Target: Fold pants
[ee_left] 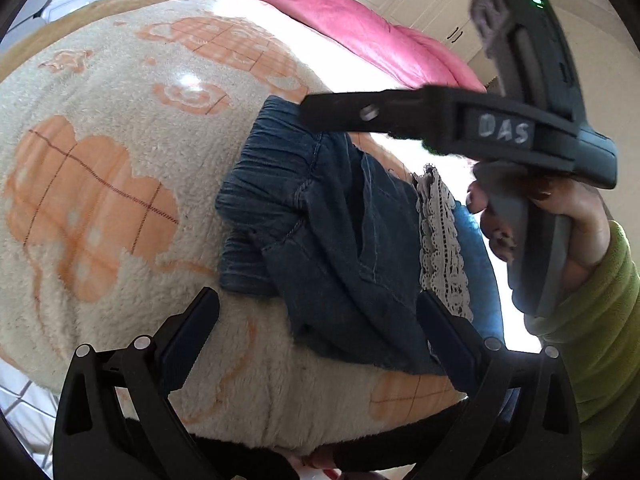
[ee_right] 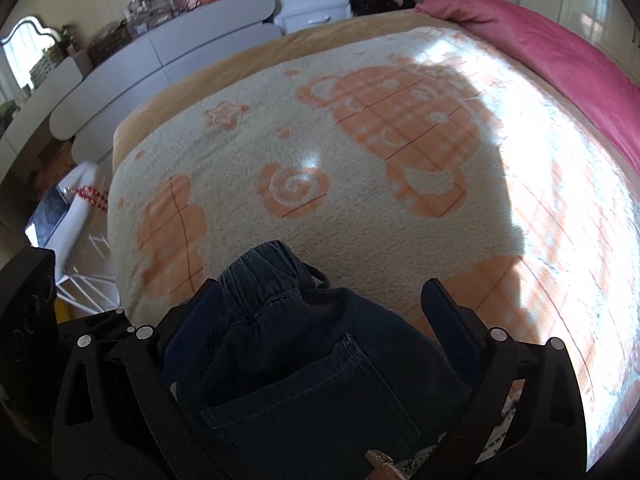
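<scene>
Denim pants lie bunched into a compact bundle on the cream fleece blanket with orange plaid shapes, near the bed's near edge, elastic waistband toward 11 o'clock in the left wrist view and a strip of white lace trim along the bundle at 3 o'clock. A pink duvet runs along the far side of the bed at 1 o'clock.

The left gripper hangs at 6 o'clock with its jaws spread wide; one finger is over bare blanket and the other at the lace-side edge of the denim, and nothing is pinched. The right gripper, held by a hand in a green fleece sleeve, reaches in from 3 o'clock above the waistband. In its own view its jaws also stand apart, straddling the waistband and a back pocket, but whether the pads touch the cloth I cannot tell.

Judging by the small thick bundle, the folding looks well along, with the current step being either a last fold or tidying. The next move likely calls for closing on the waistband edge with both grippers and squaring the layers, since thick denim tends to spring open
</scene>
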